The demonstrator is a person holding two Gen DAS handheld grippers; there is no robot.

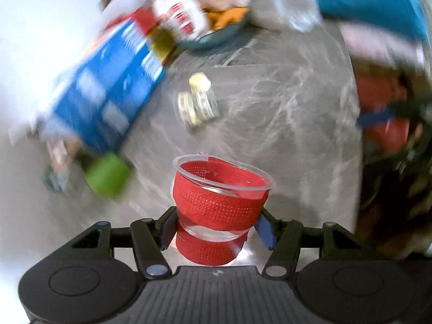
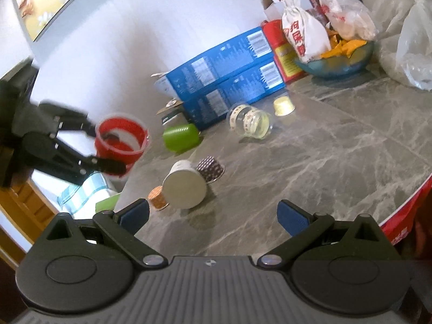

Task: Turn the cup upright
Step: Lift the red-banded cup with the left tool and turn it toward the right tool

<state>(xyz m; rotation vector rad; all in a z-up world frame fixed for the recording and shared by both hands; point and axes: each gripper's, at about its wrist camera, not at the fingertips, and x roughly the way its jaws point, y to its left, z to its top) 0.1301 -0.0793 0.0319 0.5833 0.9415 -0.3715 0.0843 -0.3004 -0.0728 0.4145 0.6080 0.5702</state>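
Table: grey marble-patterned tabletop point(image 2: 310, 162), veined white, carrying everything below; its near right edge curves past a red printed bag point(image 2: 402, 229).
Boxes: two long blue cardboard cartons point(image 2: 224, 86) stacked on their sides against the white wall, a red and yellow printed box point(image 2: 283, 51) at their right end; in the left wrist view they are only a blurred blue streak point(image 1: 108, 91).
Bowl: blue glass bowl point(image 2: 337, 64) at the back, filled with orange snack packets and white printed bags.
Left gripper: black two-finger claw point(image 1: 216, 224) clamped on the task cup, blue pads pressing its sides; the right wrist view shows it point(image 2: 102, 148) raised at the table's left edge.
Right gripper: black claw with blue pads point(image 2: 213, 216), fingers spread wide apart, nothing between them, hanging above the near part of the table.
Task cup: clear plastic cup wrapped in red mesh tape point(image 1: 221, 194) – lifted off the table in the left claw, mouth facing away from the camera and upward; also seen at point(image 2: 121, 140).
Green cup: lime-green plastic cup point(image 2: 181, 137) lying on its side just before the cartons.
Taped cup: clear cup with patterned tape bands point(image 2: 251, 121) on its side, right of the green one.
White cup: white paper cup point(image 2: 185, 186) on its side, base toward the right camera.
Capsules: small pods – a dark studded one point(image 2: 210, 167) touching the white cup, an orange one point(image 2: 158, 197) at its left, a pale yellow one point(image 2: 283, 106) near the cartons.
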